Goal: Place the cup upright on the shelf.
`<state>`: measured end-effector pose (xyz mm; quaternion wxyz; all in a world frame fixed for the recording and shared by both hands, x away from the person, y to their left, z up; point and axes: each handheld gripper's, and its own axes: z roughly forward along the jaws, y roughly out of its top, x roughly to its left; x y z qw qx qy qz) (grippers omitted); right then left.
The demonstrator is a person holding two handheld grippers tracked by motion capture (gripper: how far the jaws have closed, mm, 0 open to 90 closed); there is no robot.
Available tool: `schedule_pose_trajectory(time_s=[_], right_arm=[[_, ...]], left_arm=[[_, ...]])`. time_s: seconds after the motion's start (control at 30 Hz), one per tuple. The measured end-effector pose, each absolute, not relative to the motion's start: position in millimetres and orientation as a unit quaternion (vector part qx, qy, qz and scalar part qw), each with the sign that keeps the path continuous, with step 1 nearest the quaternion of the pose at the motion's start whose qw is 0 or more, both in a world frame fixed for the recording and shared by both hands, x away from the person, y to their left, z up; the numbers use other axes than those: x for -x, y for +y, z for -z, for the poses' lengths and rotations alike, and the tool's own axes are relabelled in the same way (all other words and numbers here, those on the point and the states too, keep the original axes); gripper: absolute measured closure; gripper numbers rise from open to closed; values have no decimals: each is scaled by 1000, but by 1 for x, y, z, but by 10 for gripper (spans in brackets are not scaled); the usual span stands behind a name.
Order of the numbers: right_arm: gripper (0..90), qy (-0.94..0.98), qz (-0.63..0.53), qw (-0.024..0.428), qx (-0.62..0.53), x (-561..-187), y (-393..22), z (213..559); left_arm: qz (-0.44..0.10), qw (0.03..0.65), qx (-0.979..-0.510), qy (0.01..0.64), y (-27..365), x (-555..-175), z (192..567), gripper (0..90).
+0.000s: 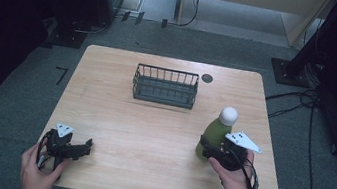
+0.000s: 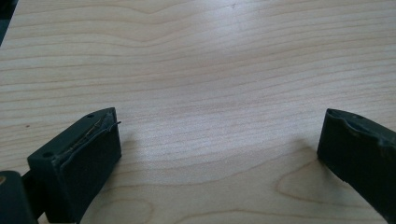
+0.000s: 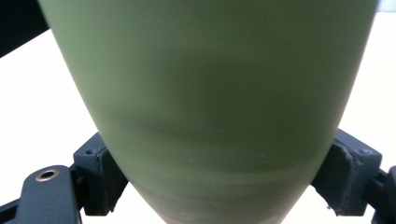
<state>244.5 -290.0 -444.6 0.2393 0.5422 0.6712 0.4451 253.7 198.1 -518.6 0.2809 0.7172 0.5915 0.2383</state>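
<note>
Right gripper first: its fingers sit either side of the lower body of the green bottle with the rounded white cap, and in the right gripper view both pads look pressed up against the green wall, so I'd call that a grip. The bottle stands upright near the right edge of the light wooden surface, closer to the front than the back.

Left gripper is parked at the front left corner, fingers spread wide with nothing between them, just bare wood grain.

Further out, the dark wire basket sits toward the back edge, about centred, and looks empty from the high view. There's a small dark round disc just past its right end.

My read is the bottle is headed for that basket. To do this bit well: the grip is low on a bottle that narrows upward, so it'll want to tip. I'd make sure the pads are squarely on the widest part, lift straight up before moving across, keep it vertical, and clear the basket's front rail before lowering.
</note>
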Motion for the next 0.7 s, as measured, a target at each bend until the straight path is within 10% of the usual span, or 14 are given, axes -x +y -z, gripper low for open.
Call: schedule_pose_trajectory(time_s=[0.7], right_arm=[[200,679,-440,252,-531,-246,-290,438]], left_arm=[[-238,281,-717,592,198,-254,519,0]])
